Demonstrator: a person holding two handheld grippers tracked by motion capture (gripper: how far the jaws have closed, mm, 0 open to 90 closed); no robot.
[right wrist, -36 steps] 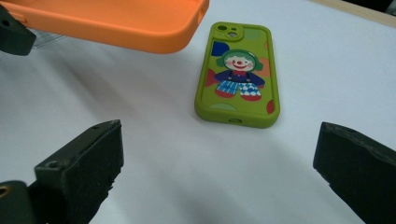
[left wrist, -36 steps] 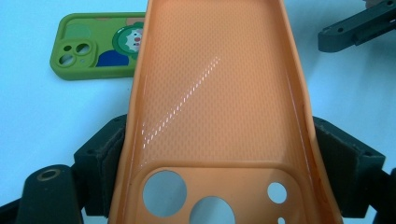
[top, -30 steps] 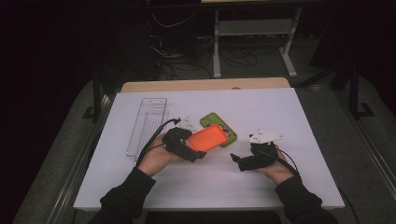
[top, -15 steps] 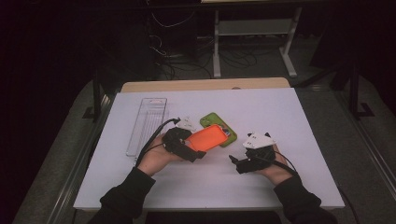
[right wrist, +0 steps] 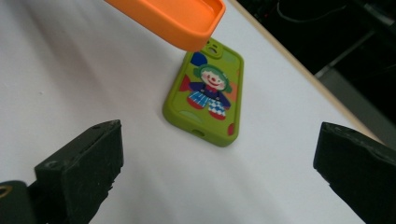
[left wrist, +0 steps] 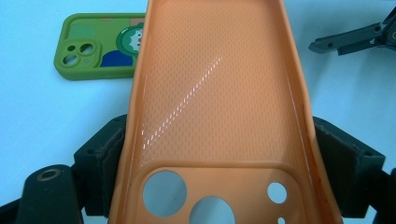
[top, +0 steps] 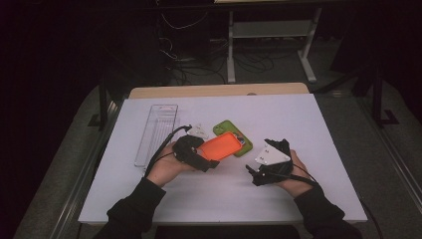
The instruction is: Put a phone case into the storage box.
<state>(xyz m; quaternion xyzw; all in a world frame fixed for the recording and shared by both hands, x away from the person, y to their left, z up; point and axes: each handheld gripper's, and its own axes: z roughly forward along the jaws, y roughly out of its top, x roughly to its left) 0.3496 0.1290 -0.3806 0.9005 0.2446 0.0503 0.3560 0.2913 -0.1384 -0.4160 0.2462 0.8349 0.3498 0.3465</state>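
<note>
clear plastic tray (top: 157, 133) on the white table (top: 318, 124), left side

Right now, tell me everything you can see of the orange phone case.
The orange phone case is an empty, soft-looking shell, rubbery and glossy, with a fine dotted texture inside and round camera cut-outs at one end. The left gripper is shut on its long sides near the camera end, holding it off the white table, open side up. Its far end hangs above the green phone case, apparently without touching it.

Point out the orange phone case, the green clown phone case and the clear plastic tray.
orange phone case (left wrist: 219, 93), left gripper view, textured inside.
green clown phone case (right wrist: 208, 95), right gripper view, clown picture.
clear plastic tray (top: 157, 134), high view, its middle.
</note>
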